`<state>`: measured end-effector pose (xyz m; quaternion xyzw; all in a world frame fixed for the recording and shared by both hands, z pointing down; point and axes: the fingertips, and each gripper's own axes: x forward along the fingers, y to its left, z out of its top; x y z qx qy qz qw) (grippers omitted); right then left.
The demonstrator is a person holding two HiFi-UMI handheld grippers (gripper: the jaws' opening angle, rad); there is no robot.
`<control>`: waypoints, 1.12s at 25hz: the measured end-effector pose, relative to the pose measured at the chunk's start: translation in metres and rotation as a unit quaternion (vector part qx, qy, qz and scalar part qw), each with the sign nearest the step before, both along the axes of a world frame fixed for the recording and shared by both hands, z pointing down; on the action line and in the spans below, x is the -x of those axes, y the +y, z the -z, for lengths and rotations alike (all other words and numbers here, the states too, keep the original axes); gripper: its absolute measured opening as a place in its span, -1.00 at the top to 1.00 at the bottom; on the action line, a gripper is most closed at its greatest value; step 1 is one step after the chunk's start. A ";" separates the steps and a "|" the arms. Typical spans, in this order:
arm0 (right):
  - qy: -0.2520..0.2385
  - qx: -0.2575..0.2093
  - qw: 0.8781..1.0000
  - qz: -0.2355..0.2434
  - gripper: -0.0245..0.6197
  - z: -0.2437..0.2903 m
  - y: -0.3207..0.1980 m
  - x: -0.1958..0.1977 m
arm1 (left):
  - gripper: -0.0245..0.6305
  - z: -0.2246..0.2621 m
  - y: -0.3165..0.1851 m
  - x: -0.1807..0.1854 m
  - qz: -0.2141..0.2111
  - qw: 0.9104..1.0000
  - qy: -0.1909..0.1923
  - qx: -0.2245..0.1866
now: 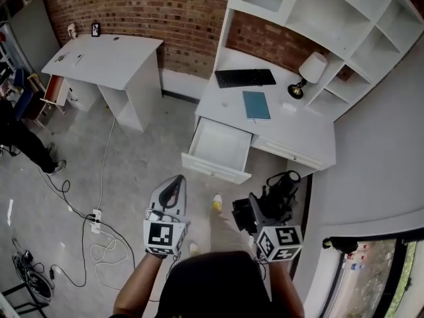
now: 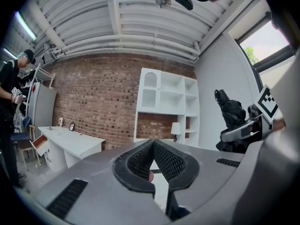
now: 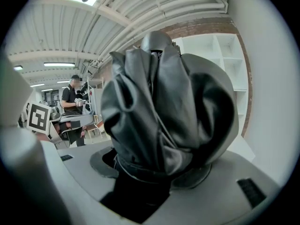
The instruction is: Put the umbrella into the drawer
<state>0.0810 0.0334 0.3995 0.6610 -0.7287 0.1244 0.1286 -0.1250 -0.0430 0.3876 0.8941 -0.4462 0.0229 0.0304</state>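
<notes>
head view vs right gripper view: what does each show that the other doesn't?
Only the head view: the open drawer and the desk top with a keyboard, a blue notebook and a lamp.
Only the right gripper view: the ceiling beams, and a close look at the jaws clamped on the folded black umbrella, which fills most of the frame.
Both: the umbrella held in the right gripper, and the white shelf unit.

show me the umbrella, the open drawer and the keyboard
umbrella [image 1: 281, 189], head view, its folded black canopy
drawer [image 1: 218, 143], head view, its bare white floor
keyboard [image 1: 245, 77], head view, middle of the keys
</notes>
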 end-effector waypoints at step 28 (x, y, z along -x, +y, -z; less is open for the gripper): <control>0.041 0.145 0.976 0.154 0.14 -0.156 -0.285 -0.078 | 0.87 -0.106 -0.256 -0.120 0.046 0.988 -0.081 0.122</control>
